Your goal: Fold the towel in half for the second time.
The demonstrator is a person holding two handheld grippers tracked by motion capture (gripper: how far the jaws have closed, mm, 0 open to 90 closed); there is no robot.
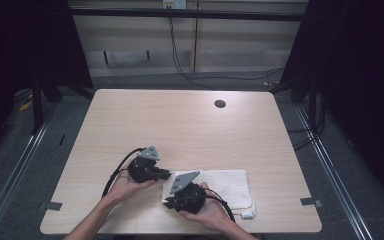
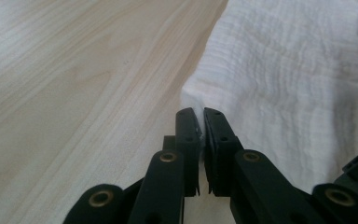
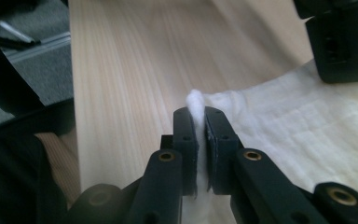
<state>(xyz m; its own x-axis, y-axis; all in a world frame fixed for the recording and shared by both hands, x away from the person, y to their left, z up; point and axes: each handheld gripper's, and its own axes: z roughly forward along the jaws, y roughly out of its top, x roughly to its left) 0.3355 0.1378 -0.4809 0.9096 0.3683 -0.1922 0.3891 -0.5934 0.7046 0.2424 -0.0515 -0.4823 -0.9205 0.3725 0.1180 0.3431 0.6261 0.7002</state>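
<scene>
1 white cloth [image 1: 227,184] on the table [image 1: 180,125] — 2 hand-held grippers, left [image 2: 201,113] and right [image 3: 200,112], each clamped on a corner.

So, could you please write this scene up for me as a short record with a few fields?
surface: light wooden table
item: white cloth, lying flat near the table's front edge
left hand-held gripper: jaws closed on the cloth's edge
right hand-held gripper: jaws closed on a pinched-up bit of cloth at its edge
hands: one holding each gripper, side by side at the cloth's left end
other: dark round hole near the table's far edge
</scene>
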